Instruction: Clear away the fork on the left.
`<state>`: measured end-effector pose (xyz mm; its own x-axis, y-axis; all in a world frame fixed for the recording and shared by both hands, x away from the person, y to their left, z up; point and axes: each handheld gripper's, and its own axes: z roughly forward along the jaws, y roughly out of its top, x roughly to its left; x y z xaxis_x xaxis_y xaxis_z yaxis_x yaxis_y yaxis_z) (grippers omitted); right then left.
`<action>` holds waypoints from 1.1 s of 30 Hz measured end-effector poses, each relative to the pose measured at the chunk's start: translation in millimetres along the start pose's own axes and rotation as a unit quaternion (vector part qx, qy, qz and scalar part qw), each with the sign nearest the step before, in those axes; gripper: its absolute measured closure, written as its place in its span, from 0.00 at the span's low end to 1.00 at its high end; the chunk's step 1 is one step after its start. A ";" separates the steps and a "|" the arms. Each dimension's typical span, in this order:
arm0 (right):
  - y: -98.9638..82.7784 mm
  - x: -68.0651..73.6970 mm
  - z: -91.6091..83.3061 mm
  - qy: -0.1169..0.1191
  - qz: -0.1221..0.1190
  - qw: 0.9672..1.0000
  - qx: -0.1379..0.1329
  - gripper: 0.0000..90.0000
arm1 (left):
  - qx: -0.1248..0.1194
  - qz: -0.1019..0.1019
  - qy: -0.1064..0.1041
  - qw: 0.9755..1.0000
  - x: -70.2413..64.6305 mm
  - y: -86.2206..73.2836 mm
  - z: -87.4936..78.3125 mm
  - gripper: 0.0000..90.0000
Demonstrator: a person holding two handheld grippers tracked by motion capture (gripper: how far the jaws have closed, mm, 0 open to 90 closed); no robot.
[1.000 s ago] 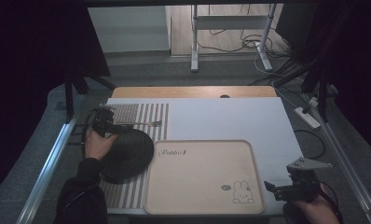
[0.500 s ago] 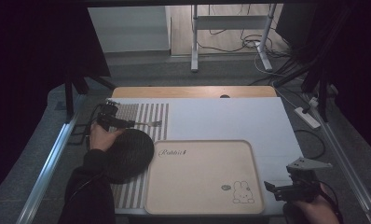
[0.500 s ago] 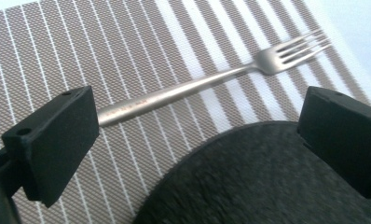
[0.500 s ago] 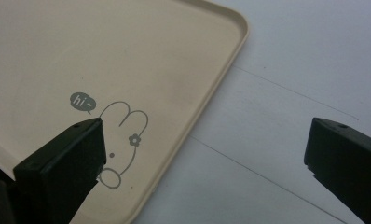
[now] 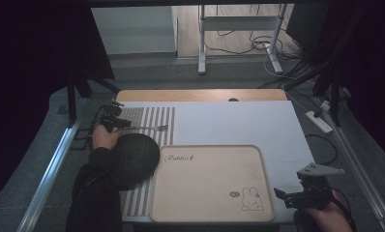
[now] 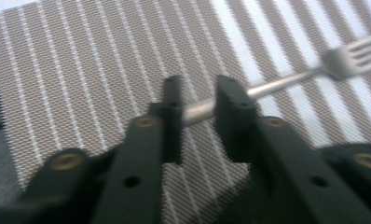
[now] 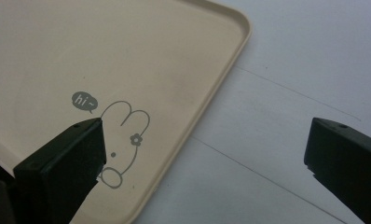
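**Fork handle pinched at the far left of the table; right claw waits wide by the tray corner**

The white table top (image 5: 229,121) runs wide and bare across its far half, with free room from the striped mat to its right edge. Nearest the person, the beige tray (image 5: 207,186) lies flat with raised rim, its bunny print at the near right corner; its left rim lies just beside the dark round plate (image 5: 132,159), and its right rim leaves a strip of bare white before the table's right edge. The striped placemat (image 5: 156,118) lies along the left edge, the plate resting on its near half.

On the mat's far half lies the fork (image 6: 346,56), tines pointing toward the table's middle, handle toward the left edge. The left gripper (image 6: 197,109) has just been closing, and its jaws now clamp the fork's handle between them, close above the mat's weave. In the high view this gripper (image 5: 114,122) sits at the mat's far left corner, near the table's edge rail.

The right gripper (image 7: 204,154) hovers at the tray's near right corner, jaws spread wide apart with nothing between them: one over the bunny print, the other over bare white table.
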<state>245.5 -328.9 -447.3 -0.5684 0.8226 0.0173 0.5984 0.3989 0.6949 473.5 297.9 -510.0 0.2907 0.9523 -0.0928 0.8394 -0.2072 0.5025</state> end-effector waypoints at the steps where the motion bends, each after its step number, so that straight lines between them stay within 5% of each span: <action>1: 0.0 0.0 0.0 0.001 0.000 1.000 0.000 0.00 | 0.000 -0.002 0.005 1.000 1.1 1.0 1.7 0.96; 8: -0.2 -0.4 -0.5 0.003 0.000 1.000 -0.001 0.00 | 0.028 0.007 0.050 0.998 10.8 1.8 16.3 0.99; 12: -0.3 -0.8 -0.6 0.006 0.000 1.000 -0.003 0.00 | 0.022 -0.009 0.026 0.999 18.2 -4.0 13.7 0.99; 29: -0.2 0.8 -0.6 0.008 -0.006 1.000 -0.002 0.00 | 0.069 0.018 -0.031 0.997 13.5 -24.3 -3.5 0.99; 33: 0.0 0.9 -0.2 0.008 -0.008 1.000 -0.003 0.00 | 0.066 0.011 -0.043 0.997 17.1 -23.6 -3.6 0.99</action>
<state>244.8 -328.3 -447.1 -0.5869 0.8094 0.0181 0.5864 0.4095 0.6989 457.0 319.9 -520.3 0.3422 0.9260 -0.1593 0.8840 -0.2599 0.3885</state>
